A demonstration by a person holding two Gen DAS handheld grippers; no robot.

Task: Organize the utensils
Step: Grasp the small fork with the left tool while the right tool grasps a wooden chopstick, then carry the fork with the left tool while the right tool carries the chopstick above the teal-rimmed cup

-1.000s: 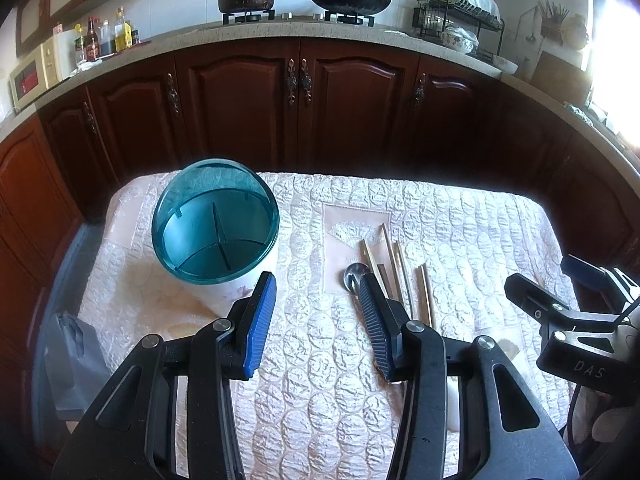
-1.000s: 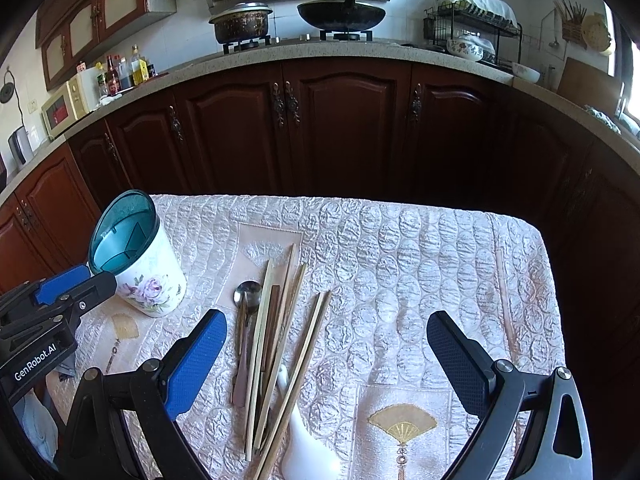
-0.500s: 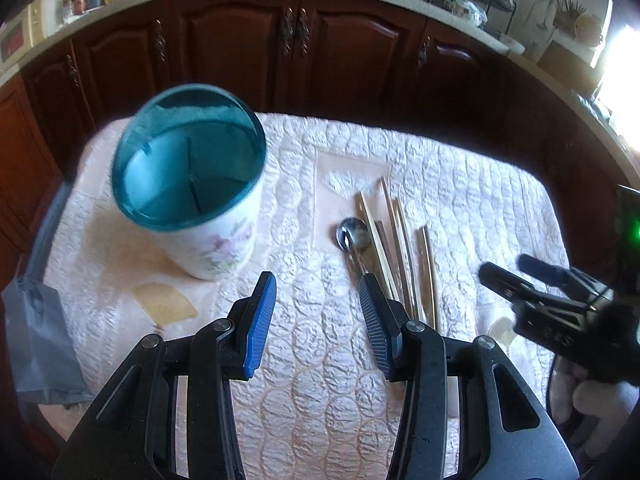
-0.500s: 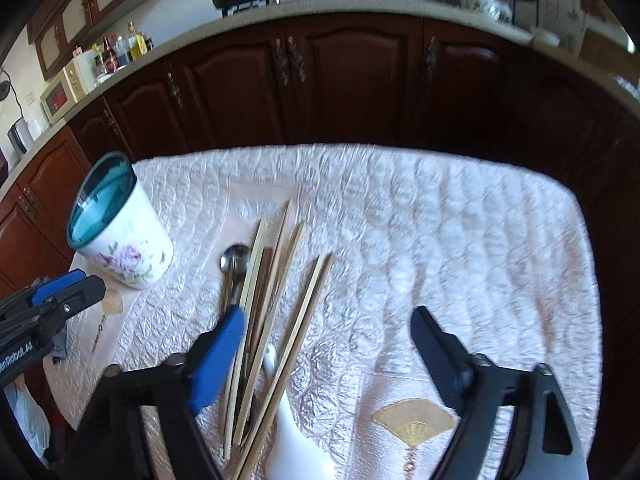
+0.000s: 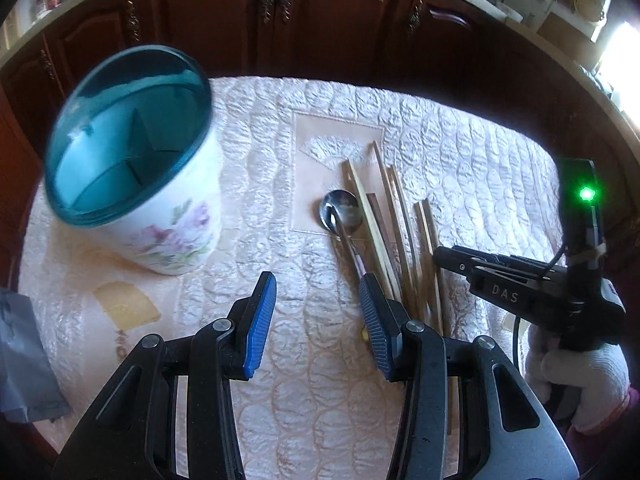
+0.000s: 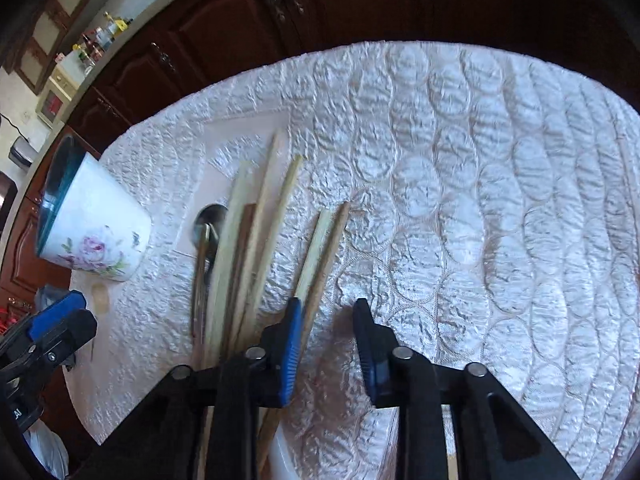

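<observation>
A white floral utensil holder with a teal divided inside stands at the table's left; it also shows in the right wrist view. A metal spoon and several wooden chopsticks lie side by side on the quilted cloth. My left gripper is open and empty, low over the cloth between holder and spoon. My right gripper is open with a narrow gap, just right of the chopsticks, its left pad beside the rightmost pair. The spoon lies left of them.
The table wears a pale quilted cloth. Dark wooden cabinets run close behind the table. A grey bag hangs at the left edge. A white ceramic piece partly shows under my right gripper.
Both grippers have dropped lower and closer to the table. My right gripper's jaws have narrowed a lot and moved in next to the rightmost chopsticks. The utensils have not moved.
</observation>
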